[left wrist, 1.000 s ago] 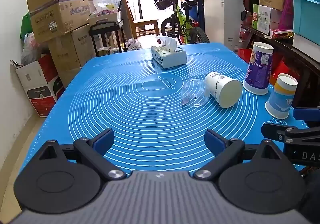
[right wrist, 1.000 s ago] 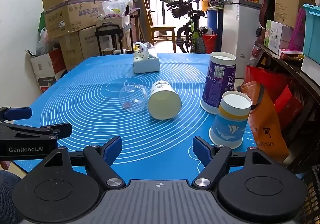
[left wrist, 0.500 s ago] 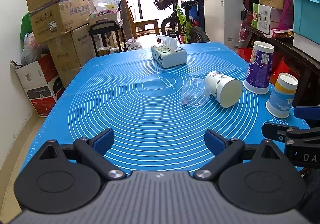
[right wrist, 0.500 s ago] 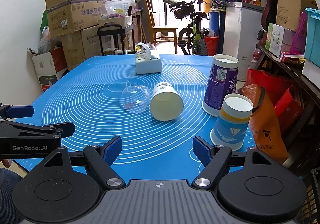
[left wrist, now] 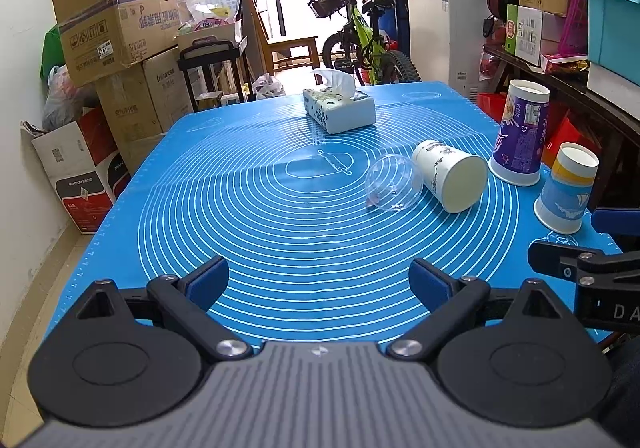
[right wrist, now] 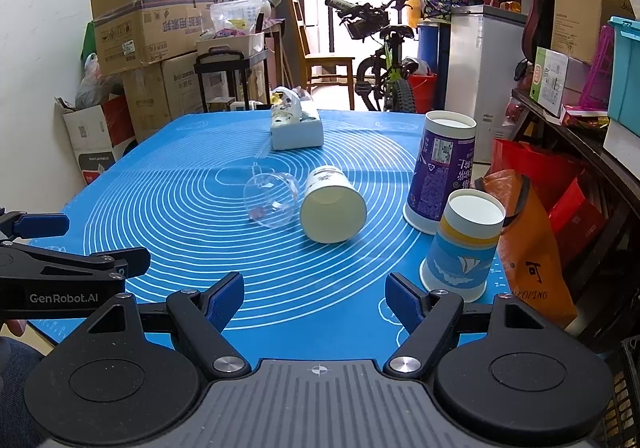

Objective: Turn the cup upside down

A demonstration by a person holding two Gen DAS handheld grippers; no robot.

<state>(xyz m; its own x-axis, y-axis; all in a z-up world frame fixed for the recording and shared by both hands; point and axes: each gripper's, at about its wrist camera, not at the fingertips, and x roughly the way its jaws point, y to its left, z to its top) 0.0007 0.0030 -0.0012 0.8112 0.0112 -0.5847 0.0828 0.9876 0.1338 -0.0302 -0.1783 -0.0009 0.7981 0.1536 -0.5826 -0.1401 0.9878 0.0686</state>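
A white paper cup (left wrist: 450, 179) (right wrist: 333, 207) lies on its side on the blue mat, its base toward me. A clear plastic cup (left wrist: 393, 183) (right wrist: 271, 199) lies on its side against it, to its left. A tall purple cup (left wrist: 520, 133) (right wrist: 440, 171) and a blue-and-yellow cup (left wrist: 567, 187) (right wrist: 464, 244) stand upside down at the right. My left gripper (left wrist: 318, 278) is open and empty over the near mat. My right gripper (right wrist: 314, 298) is open and empty, the blue-and-yellow cup just beyond its right finger.
A tissue box (left wrist: 339, 108) (right wrist: 296, 125) stands at the far middle of the blue mat (left wrist: 280, 207). Cardboard boxes (left wrist: 120, 43) pile up on the left, a bicycle (left wrist: 360, 47) behind, shelves with a teal bin (left wrist: 612, 23) on the right.
Both grippers have barely moved; the right view has lifted and drawn back very slightly. The cups lie as before.
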